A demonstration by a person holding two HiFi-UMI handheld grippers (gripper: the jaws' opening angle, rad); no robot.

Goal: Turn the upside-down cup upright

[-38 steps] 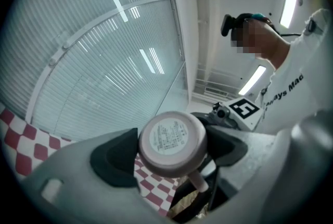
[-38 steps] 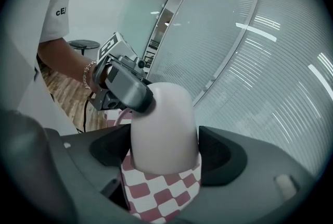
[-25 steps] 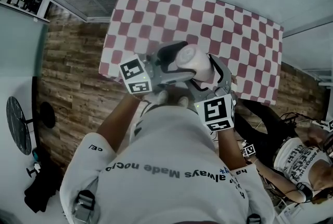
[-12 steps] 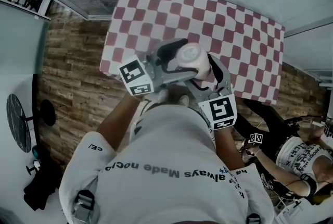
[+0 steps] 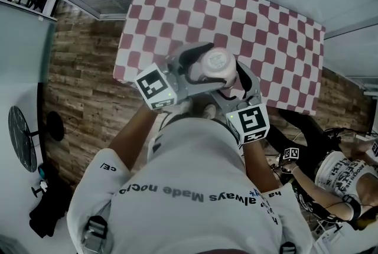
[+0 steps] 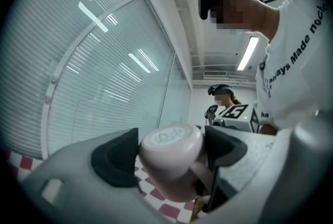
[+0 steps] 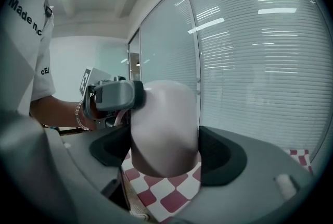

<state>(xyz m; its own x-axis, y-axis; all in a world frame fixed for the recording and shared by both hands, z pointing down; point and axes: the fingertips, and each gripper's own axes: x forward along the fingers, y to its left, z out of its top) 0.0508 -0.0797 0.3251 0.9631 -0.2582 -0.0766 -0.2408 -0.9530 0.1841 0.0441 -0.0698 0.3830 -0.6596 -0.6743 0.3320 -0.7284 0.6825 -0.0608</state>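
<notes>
A pale pink cup [image 5: 214, 64] hangs above the near edge of the table, its flat base [image 6: 169, 137] turned upward and its open rim [image 7: 166, 168] downward. My left gripper [image 5: 204, 67] comes in from the left and is shut on the cup near its base. Both black pads [image 6: 117, 158] press on it, with the handle [image 6: 204, 182] low at the right. My right gripper [image 5: 227, 78] reaches in from the right, its wide-set jaws closed on the cup's body [image 7: 165, 129]. In the right gripper view, the left gripper [image 7: 117, 94] sits against the cup's top.
Below the cup lies the table [image 5: 271, 40] with a red-and-white checked cloth. Wooden floor [image 5: 82, 87] runs along its left side, and glass walls with blinds stand behind. A second person [image 5: 342, 179] with cables sits at the lower right.
Both grippers have rolled a little with the cup between them. The cup's base now faces the head camera more squarely. Neither hand has shifted much.
</notes>
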